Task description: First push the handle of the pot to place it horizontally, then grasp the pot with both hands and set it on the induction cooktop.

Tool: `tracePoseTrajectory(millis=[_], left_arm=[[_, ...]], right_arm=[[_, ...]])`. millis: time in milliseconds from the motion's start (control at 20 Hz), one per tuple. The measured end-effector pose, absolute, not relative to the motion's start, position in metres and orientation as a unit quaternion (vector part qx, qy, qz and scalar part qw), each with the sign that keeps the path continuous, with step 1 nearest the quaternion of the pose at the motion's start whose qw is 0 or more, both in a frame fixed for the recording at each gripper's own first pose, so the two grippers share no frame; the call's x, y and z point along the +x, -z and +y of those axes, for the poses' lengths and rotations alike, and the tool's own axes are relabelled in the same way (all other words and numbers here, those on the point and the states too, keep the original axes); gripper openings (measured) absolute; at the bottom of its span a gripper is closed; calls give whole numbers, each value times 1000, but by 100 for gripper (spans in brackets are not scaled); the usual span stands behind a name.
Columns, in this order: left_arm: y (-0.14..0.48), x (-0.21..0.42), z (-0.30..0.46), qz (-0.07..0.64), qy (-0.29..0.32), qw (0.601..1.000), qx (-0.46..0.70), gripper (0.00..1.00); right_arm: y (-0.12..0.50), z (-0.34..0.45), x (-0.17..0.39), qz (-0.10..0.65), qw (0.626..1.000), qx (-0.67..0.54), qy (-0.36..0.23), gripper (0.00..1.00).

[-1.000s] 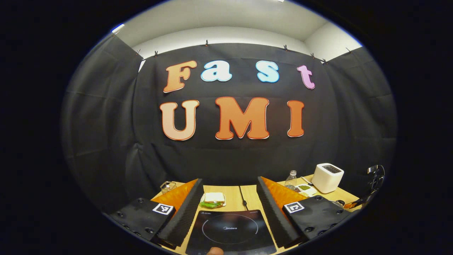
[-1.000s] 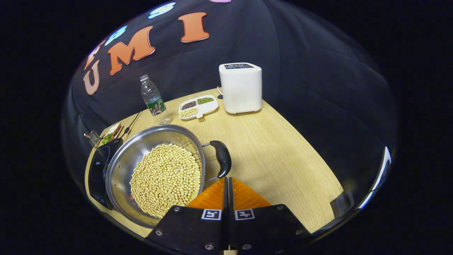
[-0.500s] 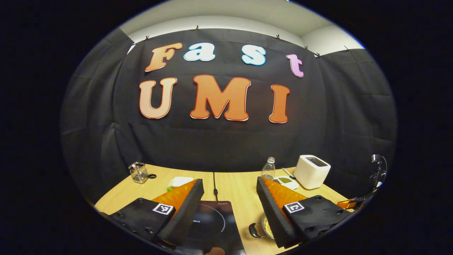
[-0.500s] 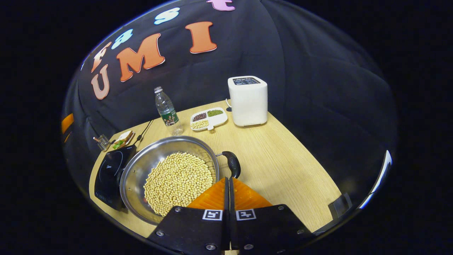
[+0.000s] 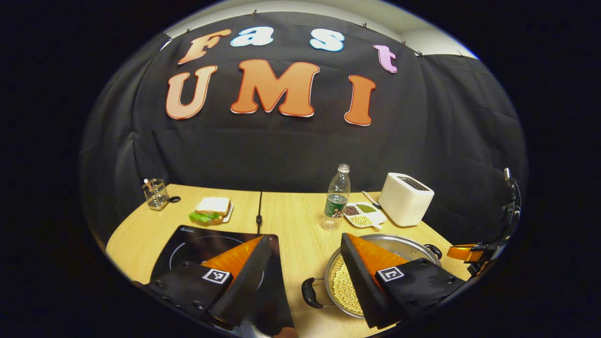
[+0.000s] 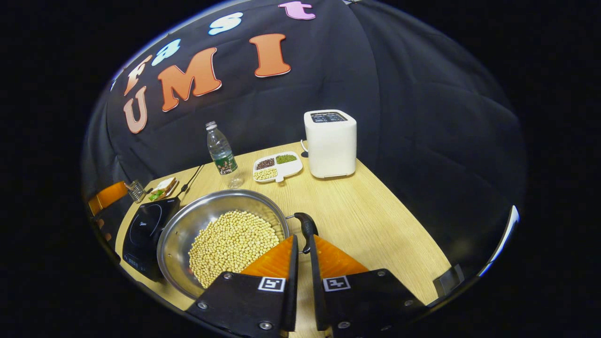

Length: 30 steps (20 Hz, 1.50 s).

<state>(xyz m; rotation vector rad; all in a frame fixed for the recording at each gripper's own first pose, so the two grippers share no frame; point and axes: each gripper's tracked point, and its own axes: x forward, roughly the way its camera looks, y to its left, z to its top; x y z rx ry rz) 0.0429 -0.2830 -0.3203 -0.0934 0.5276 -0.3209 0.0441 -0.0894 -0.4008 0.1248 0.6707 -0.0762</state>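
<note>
A steel pot [image 6: 185, 223] of soybeans [image 6: 232, 241] stands on the wooden table, right of the black induction cooktop [image 6: 143, 230]. My right gripper [image 6: 303, 238] is narrowly open at the pot's near black handle [image 6: 305, 224], whose end lies between the fingertips. My left gripper [image 5: 304, 238] is open wide; one finger hangs over the cooktop [image 5: 192, 239], the other over the pot [image 5: 404, 244]. The pot's left handle [image 5: 308, 293] lies below the gap between the fingers. The other handle [image 5: 434, 250] points at the right gripper [image 5: 462, 252]. The left gripper [image 6: 110, 197] is at the left edge.
At the back stand a white appliance [image 5: 406, 197], a water bottle [image 5: 336, 197] and a divided dish of beans [image 5: 364, 215]. A sandwich [image 5: 211, 209], a wire holder [image 5: 155, 193] and the cooktop's cable [image 5: 259, 206] lie behind the cooktop. Bare table [image 6: 375, 220] lies right of the pot.
The left gripper view has tilted down and shifted right, so the pot now lies under its right finger. The right gripper's fingers, shut before, have parted slightly at the handle.
</note>
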Motion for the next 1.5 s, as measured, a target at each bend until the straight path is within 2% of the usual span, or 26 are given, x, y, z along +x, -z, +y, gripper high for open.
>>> tracePoseTrajectory(millis=[100, 150, 200, 350, 400, 450, 650, 950, 1000, 1050, 1200, 1350, 1450, 1500], left_arm=[[340, 40, -289, 272, 161, 948, -36, 98], [351, 39, -293, 281, 163, 945, -33, 94], [362, 35, -299, 292, 165, 941, -33, 98], [389, 28, -308, 325, 169, 930, -39, 98], [394, 28, -309, 331, 169, 927, -40, 99], [399, 26, -310, 336, 170, 925, -40, 99], [421, 20, -316, 362, 177, 914, -41, 98], [454, 11, -330, 407, 186, 892, -60, 98], [456, 12, -333, 409, 188, 891, -59, 93], [458, 12, -335, 413, 188, 889, -59, 96], [458, 15, -337, 411, 188, 890, -54, 97], [463, 16, -335, 415, 187, 889, -45, 96], [468, 22, -327, 418, 171, 891, -35, 92], [468, 24, -324, 419, 168, 892, -34, 81]], right_arm=[[402, -90, 50, 323, 944, 49, 38, 27], [402, -91, 52, 320, 946, 44, 38, 33], [403, -91, 56, 318, 946, 42, 39, 36], [405, -88, 64, 315, 948, 41, 38, 56], [407, -87, 66, 315, 948, 37, 37, 55], [411, -87, 69, 315, 948, 32, 37, 67], [424, -85, 77, 325, 945, 18, 40, 84], [448, -86, 84, 348, 936, 7, 44, 87], [450, -85, 85, 350, 936, 5, 42, 87], [452, -84, 86, 352, 935, 5, 41, 88], [461, -78, 90, 363, 931, 16, 35, 87], [465, -81, 93, 366, 930, 11, 41, 72], [464, -82, 92, 367, 929, 13, 42, 70], [465, -80, 91, 368, 929, 16, 43, 69]])
